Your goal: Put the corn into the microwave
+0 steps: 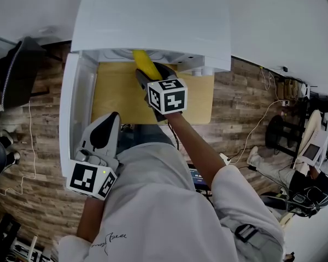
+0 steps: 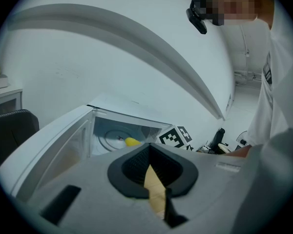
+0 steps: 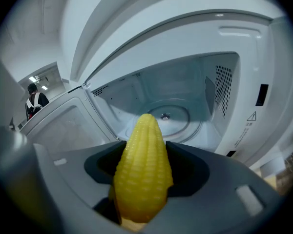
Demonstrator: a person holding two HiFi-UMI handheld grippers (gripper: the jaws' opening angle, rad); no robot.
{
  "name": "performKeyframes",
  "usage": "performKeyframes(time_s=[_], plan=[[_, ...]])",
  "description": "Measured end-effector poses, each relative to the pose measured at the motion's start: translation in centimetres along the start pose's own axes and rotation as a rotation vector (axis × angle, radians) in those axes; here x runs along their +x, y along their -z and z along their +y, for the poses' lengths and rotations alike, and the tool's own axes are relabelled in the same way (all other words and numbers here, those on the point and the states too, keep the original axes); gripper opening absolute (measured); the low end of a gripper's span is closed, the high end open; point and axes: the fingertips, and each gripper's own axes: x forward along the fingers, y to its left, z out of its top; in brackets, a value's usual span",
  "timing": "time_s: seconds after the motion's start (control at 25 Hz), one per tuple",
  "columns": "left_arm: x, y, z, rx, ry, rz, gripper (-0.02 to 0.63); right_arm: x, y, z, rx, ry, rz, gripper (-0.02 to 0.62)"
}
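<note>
One microwave (image 1: 153, 21) stands on a pale wooden surface (image 1: 112, 97), its door (image 1: 71, 108) swung wide open at the microwave's left. The head view looks from above and gives only the white top and front lip, nothing of the cavity. In it the right gripper (image 1: 147, 76) is at the microwave's mouth, its fingers gripping the single corn cob (image 1: 143, 63), whose tip reaches under the top edge. The left gripper (image 1: 105, 127) sits in front of the microwave, close alongside the open door; whether it touches the door cannot be judged.

The right gripper view opens up the cavity. It shows one round glass turntable (image 3: 178, 118) on the microwave's floor and one patch of vent holes (image 3: 223, 89) on its right wall. The cob is pressed between the fingers on both sides, pointing into the cavity toward the turntable, held in the air rather than resting on it.

The left gripper view, from the microwave's front left, adds the door's inner face, a slice of the turntable and the cob's yellow tip inside the opening. The right gripper's marker cube (image 2: 176, 136) is just outside that opening. The left gripper's own fingers meet at the tips with nothing between them.

In all there are two grippers, one cob and one microwave.
</note>
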Motion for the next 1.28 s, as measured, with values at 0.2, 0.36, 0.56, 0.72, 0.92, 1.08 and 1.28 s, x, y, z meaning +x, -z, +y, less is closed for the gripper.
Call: performKeyframes(time_s=[0.2, 0.36, 0.56, 0.72, 0.92, 1.08, 1.28], plan=[[-0.2, 0.4, -0.2, -0.004, -0.009, 0.004, -0.012, 1.0, -0.5, -0.5, -0.017, 0.006, -0.003, 0.265], [-0.6, 0.5, -0.2, -0.002, -0.015, 0.005, -0.012, 1.7, -1.2, -0.5, -0.035, 0.003, -0.001, 0.265], [-0.7, 0.8, -0.3, -0.002, -0.026, 0.009, -0.012, 2.8, -1.9, -0.9, -0.055, 0.009, -0.012, 0.265], [-1.0, 1.2, -0.1, -0.007, -0.041, 0.024, -0.012, 3.9, -2.3, -1.3, -0.070, 0.018, -0.010, 0.265], [-1.1, 1.3, 0.2, -0.016, -0.054, 0.023, -0.012, 5.2, -2.9, -1.6, -0.089, 0.028, -0.024, 0.265], [-1.1, 1.1, 0.3, -0.020, -0.058, 0.021, -0.012, 6.1, -2.9, -1.9, -0.102, 0.039, -0.021, 0.265], [-1.2, 1.0, 0.5, -0.032, -0.066, 0.025, -0.012, 7.2, -3.2, -2.1, -0.105, 0.046, -0.023, 0.265]])
